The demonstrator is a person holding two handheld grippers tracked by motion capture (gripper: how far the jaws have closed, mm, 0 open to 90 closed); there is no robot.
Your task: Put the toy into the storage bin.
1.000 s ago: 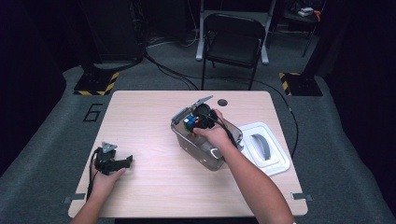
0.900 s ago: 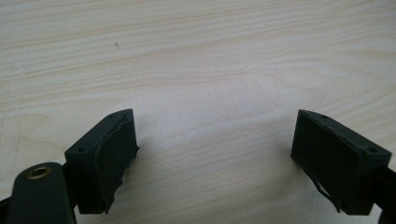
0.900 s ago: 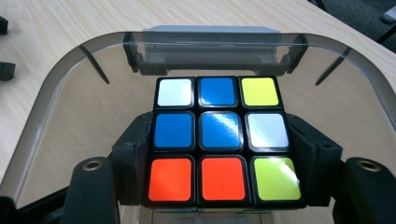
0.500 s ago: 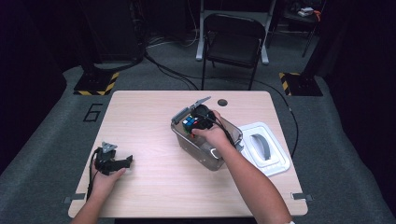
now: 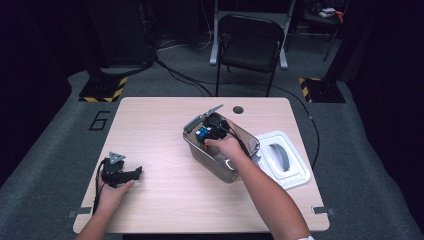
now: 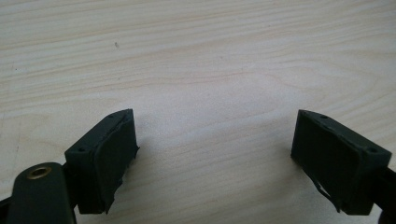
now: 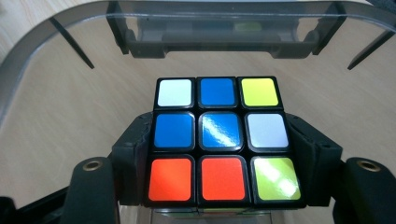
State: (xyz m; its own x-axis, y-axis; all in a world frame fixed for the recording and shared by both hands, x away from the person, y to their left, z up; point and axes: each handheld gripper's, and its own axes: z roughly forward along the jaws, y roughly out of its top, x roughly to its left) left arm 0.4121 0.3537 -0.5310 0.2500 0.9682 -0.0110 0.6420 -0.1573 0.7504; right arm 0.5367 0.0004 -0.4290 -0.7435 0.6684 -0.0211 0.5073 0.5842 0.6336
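The person's right gripper [image 5: 206, 134] is down in the far left end of a clear plastic storage box [image 5: 240, 170] that sits right of the table's middle. Its jaws are clamped on a scrambled puzzle cube [image 5: 202, 133], one pad pressed flat against each side. In the right gripper view the cube [image 7: 222, 140] faces the camera with a white, blue and yellow row farthest off, then blue, blue and white, then two orange stickers and a yellow-green one nearest, and the box's curved transparent rim [image 7: 56, 18] arches beyond it. The cube sits inside the box walls; whether it rests on the bottom or hangs just above it, I cannot tell. The right hand [image 5: 227, 146] wraps the gripper's body, with the forearm running in from the near right edge.

Just to the right of the box lies its white lid [image 5: 282, 160] with a grey handle, flat on the wooden table [image 5: 160, 125].

The left gripper [image 5: 131, 174] rests on the table near the near left corner, well apart from the box, held by the left hand [image 5: 114, 186]. In the left gripper view its jaws stand wide apart with bare wood grain between them, gripping nothing.

A small dark round hole [image 5: 238, 109] marks the table's far edge, and beyond it a black folding chair [image 5: 251, 47] stands on the grey floor.
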